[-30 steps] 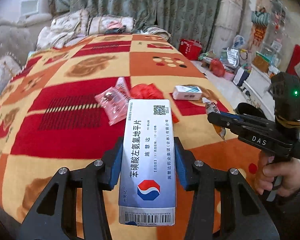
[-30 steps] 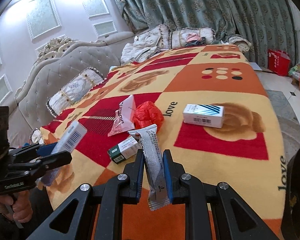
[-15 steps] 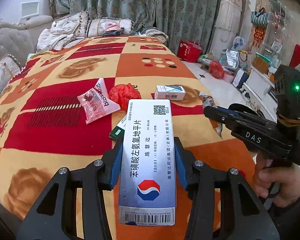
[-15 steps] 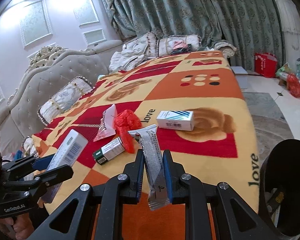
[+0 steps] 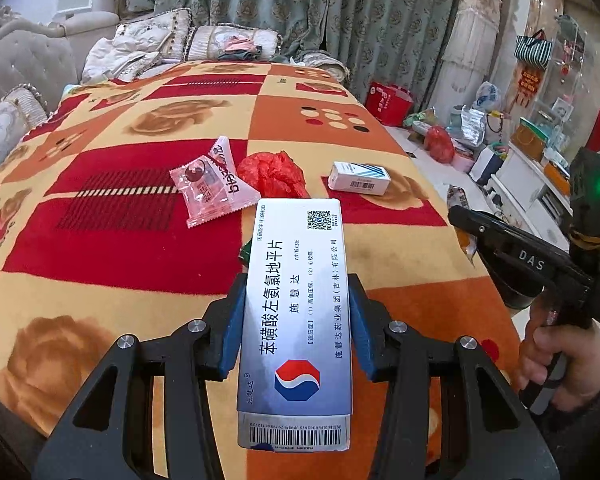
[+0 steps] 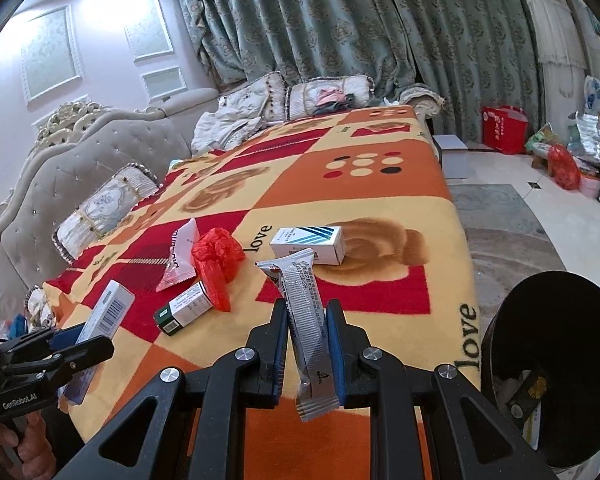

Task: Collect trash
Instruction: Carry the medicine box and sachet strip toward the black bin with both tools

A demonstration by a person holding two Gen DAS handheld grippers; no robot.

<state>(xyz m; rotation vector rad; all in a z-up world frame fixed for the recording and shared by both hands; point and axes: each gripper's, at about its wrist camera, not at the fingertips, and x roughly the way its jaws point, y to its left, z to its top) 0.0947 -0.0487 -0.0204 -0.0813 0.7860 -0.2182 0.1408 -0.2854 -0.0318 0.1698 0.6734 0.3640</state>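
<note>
Sofa (image 6: 100,152): grey, buttoned, at the far left, with a patterned cushion (image 6: 104,208) on it.
Blanket (image 5: 100,272): checked red, orange and yellow, spread over the surface; all loose trash lay on it.
Left gripper (image 5: 296,320): clenched on a long silver medicine box (image 5: 296,312), blue pads pressing both long sides, barcode end nearest the camera. In the right wrist view the same gripper (image 6: 80,344) sat at the near left edge, box (image 6: 100,320) tilted upward.
Pink wrapper (image 5: 212,188): flat on a red square, left of centre, touching the red bag.
Green-and-white box (image 6: 184,312): on its side, near the blanket's front, just beside the red bag's lower end.
Red bag (image 5: 274,174): crumpled plastic, mid-blanket, between the pink wrapper and the white box.
White box (image 5: 358,178): blue-striped, lying flat to the right of the red bag, apart from it.
Right gripper (image 6: 308,340): clenched on a silver sachet (image 6: 306,320), which stood upright between the pads and stuck out above and below them. From the left wrist view this gripper (image 5: 460,220) was seen side-on at the right, a hand (image 5: 556,352) on its grip.
Bin (image 6: 556,360): black, round, at the near right beside the blanket's edge, with some items inside.
Floor, far right: red bags and assorted clutter near the curtain (image 6: 360,32).
</note>
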